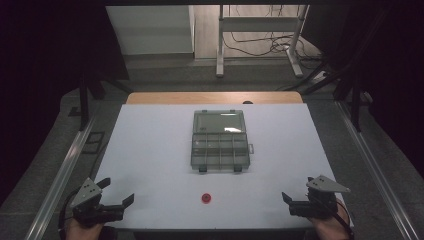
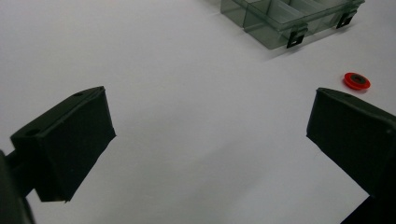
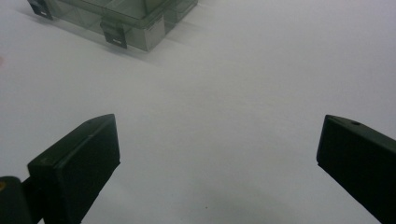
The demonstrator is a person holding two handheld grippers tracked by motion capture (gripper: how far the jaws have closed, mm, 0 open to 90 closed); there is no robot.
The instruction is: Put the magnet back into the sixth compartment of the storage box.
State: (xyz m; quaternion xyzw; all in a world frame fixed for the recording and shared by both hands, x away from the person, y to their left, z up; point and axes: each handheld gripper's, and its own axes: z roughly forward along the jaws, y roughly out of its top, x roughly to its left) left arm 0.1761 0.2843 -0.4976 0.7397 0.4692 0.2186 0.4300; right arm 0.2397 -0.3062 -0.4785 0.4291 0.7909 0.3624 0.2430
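No brand, label or writing can be read on anything here. The left gripper [image 1: 116, 192] rests at the near left corner of the white desk [image 1: 150, 150], its fingers [image 2: 70, 140] spread wide with only bare desk between them, touching and holding nothing. The right gripper [image 1: 295, 192] sits at the near right corner, its fingers [image 3: 79, 163] likewise spread wide and empty. Between the two, near the desk's near edge, lies a small red disc [image 1: 206, 198] with a dark centre, flat on the surface and well apart from both grippers; in the left gripper view it lies just beyond the right-hand finger. Farther in, at the middle of the desk, stands a clear grey plastic compartment box [image 1: 220, 146] with its lid swung open toward the far side, its divided cells looking empty and two dark latches on its near edge.
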